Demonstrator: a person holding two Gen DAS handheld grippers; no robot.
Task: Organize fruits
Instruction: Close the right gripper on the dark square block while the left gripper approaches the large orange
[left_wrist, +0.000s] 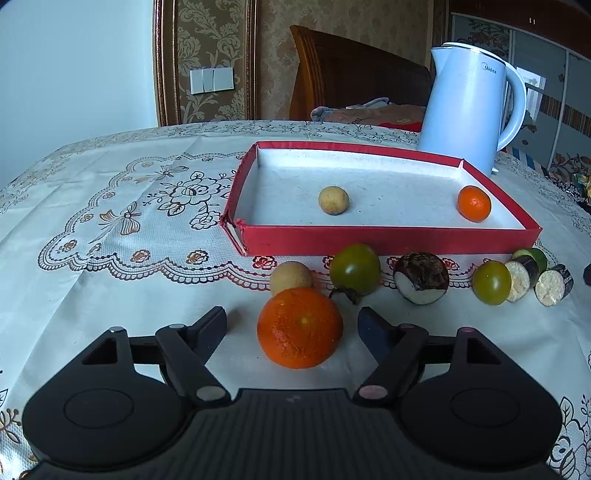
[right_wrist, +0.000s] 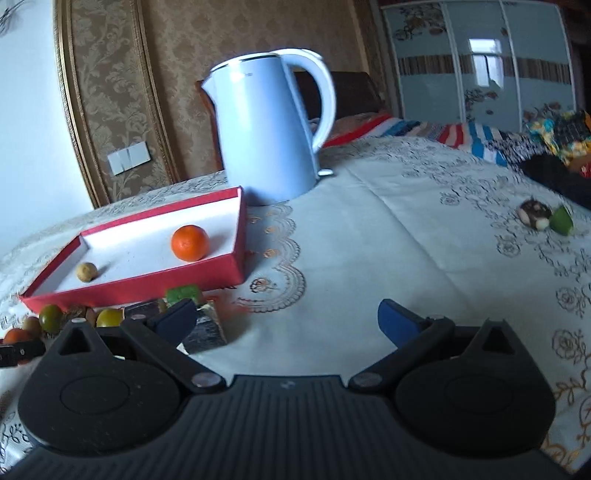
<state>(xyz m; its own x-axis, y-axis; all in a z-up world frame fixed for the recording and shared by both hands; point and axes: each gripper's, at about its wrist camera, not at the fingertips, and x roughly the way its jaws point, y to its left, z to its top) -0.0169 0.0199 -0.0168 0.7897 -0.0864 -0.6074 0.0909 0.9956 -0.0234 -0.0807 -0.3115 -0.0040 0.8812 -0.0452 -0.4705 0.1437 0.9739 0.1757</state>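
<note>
My left gripper (left_wrist: 291, 321) is open, its fingers on either side of a large orange (left_wrist: 300, 328) on the tablecloth, not touching it. Behind the orange lie a tan longan (left_wrist: 291, 277), a green tomato (left_wrist: 354, 269), a dark water chestnut (left_wrist: 421, 277), a second green tomato (left_wrist: 491, 282) and eggplant slices (left_wrist: 553, 284). The red tray (left_wrist: 388, 240) holds a longan (left_wrist: 333, 200) and a small orange (left_wrist: 474, 203). My right gripper (right_wrist: 288, 317) is open and empty to the right of the tray (right_wrist: 140, 284), which shows the same orange (right_wrist: 190, 243) and longan (right_wrist: 86, 272).
A pale blue kettle (left_wrist: 469, 107) stands behind the tray's right corner, also in the right wrist view (right_wrist: 269, 125). A chestnut (right_wrist: 533, 216) and a green piece (right_wrist: 561, 220) lie far right on the tablecloth. An eggplant slice (right_wrist: 205, 328) lies by my right gripper's left finger.
</note>
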